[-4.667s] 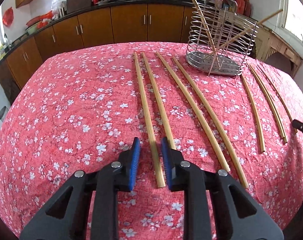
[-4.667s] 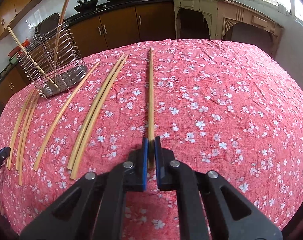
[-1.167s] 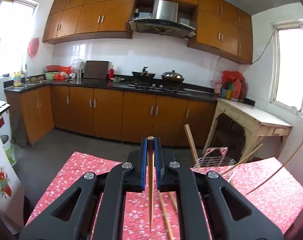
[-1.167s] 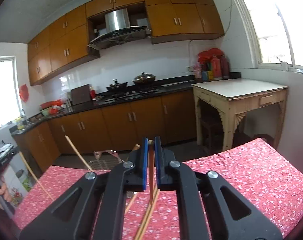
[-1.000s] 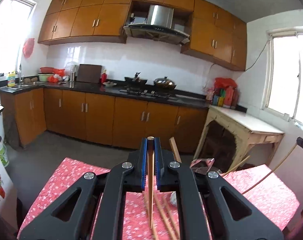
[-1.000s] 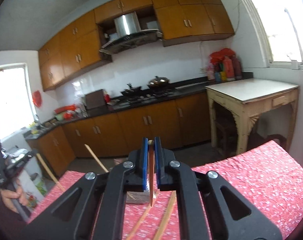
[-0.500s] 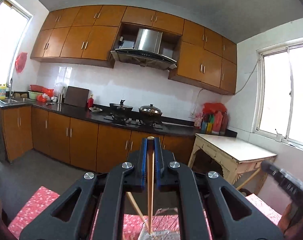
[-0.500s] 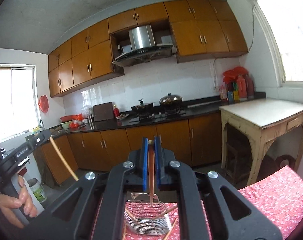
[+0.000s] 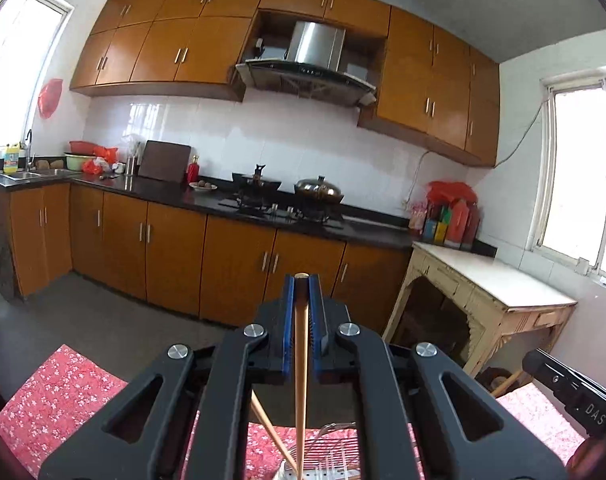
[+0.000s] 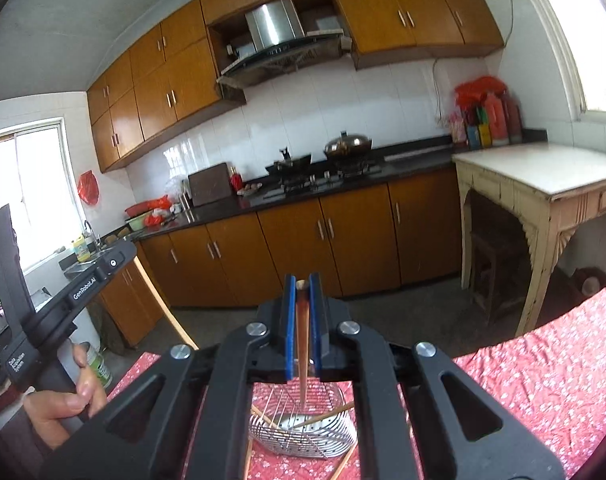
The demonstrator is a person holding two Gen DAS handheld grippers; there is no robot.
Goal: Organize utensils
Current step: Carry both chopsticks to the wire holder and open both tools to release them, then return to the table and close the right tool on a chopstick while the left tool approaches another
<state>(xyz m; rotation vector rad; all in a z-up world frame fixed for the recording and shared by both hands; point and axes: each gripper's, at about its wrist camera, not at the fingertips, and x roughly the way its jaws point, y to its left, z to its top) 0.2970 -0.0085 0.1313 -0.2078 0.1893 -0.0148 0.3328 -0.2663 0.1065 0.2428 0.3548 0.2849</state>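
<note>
Each claw, left and right, pinches a chopstick hanging above the rack at 6 o'clock; released off-centre, either could glance off the wires onto the cloth.

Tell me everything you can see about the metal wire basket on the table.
The wire basket is a shiny steel holder: thin curved wires form its rounded, open-topped walls over a perforated tray base. It stands upright on the red floral tablecloth, directly below the chopstick clamped in the right hand-held gripper. A few pale chopsticks already lean inside it, crossing at angles. In the left wrist view only its top edge shows.
</note>
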